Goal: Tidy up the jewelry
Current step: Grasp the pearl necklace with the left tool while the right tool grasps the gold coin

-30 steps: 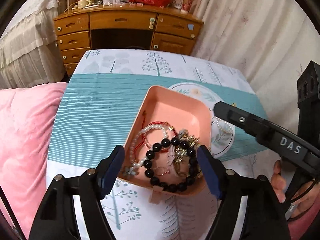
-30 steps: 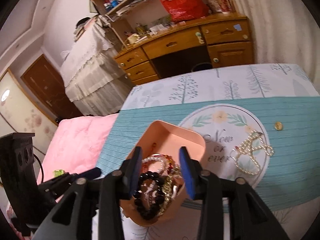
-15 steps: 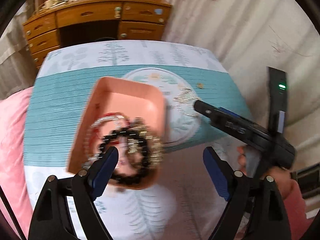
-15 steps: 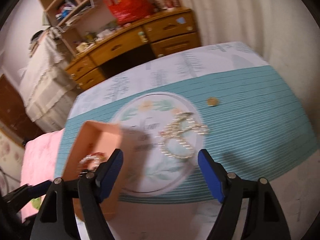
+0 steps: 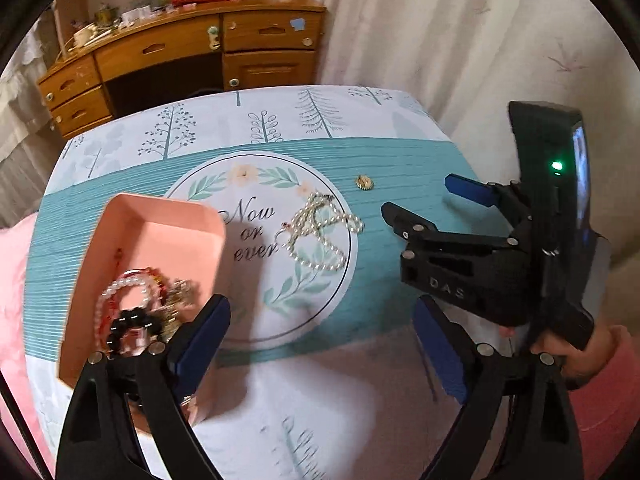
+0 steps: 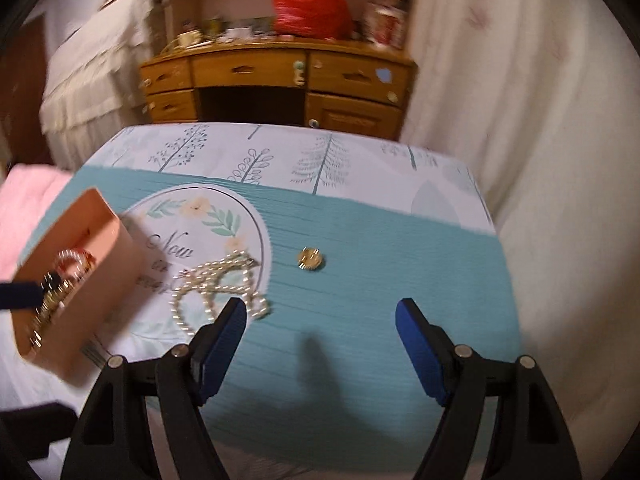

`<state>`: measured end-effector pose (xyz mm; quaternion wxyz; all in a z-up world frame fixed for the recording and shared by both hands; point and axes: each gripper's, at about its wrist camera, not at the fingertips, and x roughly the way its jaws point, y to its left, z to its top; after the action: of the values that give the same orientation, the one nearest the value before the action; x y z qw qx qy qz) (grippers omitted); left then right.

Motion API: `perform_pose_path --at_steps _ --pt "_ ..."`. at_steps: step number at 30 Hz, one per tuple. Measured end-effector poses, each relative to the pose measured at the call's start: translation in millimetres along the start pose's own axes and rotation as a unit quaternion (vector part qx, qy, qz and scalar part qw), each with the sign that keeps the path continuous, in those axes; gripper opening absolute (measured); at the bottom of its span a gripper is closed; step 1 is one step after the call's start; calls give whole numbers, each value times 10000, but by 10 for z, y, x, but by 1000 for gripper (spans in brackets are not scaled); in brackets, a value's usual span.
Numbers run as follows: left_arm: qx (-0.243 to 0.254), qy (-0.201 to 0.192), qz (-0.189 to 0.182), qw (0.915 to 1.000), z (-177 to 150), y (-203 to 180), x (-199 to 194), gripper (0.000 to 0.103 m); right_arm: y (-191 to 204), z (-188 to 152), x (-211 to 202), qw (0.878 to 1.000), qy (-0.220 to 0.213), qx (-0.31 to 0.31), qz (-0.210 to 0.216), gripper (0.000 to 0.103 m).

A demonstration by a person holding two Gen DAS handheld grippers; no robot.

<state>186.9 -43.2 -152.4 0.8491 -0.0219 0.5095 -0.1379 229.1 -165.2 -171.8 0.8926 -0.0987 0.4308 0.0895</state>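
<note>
A pink tray [image 5: 160, 224] sits at the table's left, holding a black bead bracelet [image 5: 128, 326], a pearl bracelet and red and gold pieces; it also shows in the right wrist view [image 6: 92, 292]. A pearl necklace [image 5: 316, 232] lies on the round "Now or never" print, right of the tray, also seen in the right wrist view [image 6: 216, 284]. A small gold piece [image 5: 364, 182] lies on the teal stripe [image 6: 310, 259]. My left gripper [image 5: 320, 344] is open and empty above the near table edge. My right gripper [image 6: 320, 328] is open and empty, near the necklace and gold piece.
The table wears a teal and white tree-print cloth [image 5: 280, 120]. A wooden desk [image 5: 180, 52] with a red bag stands behind. A curtain [image 5: 480, 40] hangs at the right, a pink blanket [image 5: 12, 280] lies at the left.
Both grippers have swung right, away from the tray, and opened wider. The right gripper left the tray and now faces the necklace and gold piece.
</note>
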Motion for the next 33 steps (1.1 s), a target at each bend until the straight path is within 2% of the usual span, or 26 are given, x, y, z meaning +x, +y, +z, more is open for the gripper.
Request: perform_pose_path --at_steps 3,6,9,11,16,20,23,27,31,33 --pt "-262 -38 103 9996 53 -32 165 91 -103 47 108 9994 -35 -293 157 77" --pt "-573 -85 304 9979 86 -56 352 91 -207 83 253 9976 -11 -471 512 77" --pt "-880 -167 577 9943 87 -62 496 91 -260 93 367 9951 18 -523 839 74" --pt "-998 -225 691 9923 87 -61 581 91 -276 106 425 9938 35 -594 935 64" --pt "-957 -340 996 9898 107 -72 743 91 -283 151 520 9916 -16 -678 1102 54" --pt "-911 -368 1181 9881 115 -93 815 82 -266 171 596 9889 46 -768 1270 44" --pt "-913 -328 1206 9879 120 -101 880 73 -257 169 629 9871 62 -810 1380 41" --pt "-834 -350 1380 9863 130 -105 954 71 -232 182 645 9841 37 -835 1566 40" --pt "-794 -446 1347 9867 151 -117 958 68 -181 192 655 9820 -3 -960 1628 40" --pt "-756 -457 1341 9870 161 -124 966 68 -177 197 656 9820 -9 -959 1629 33"
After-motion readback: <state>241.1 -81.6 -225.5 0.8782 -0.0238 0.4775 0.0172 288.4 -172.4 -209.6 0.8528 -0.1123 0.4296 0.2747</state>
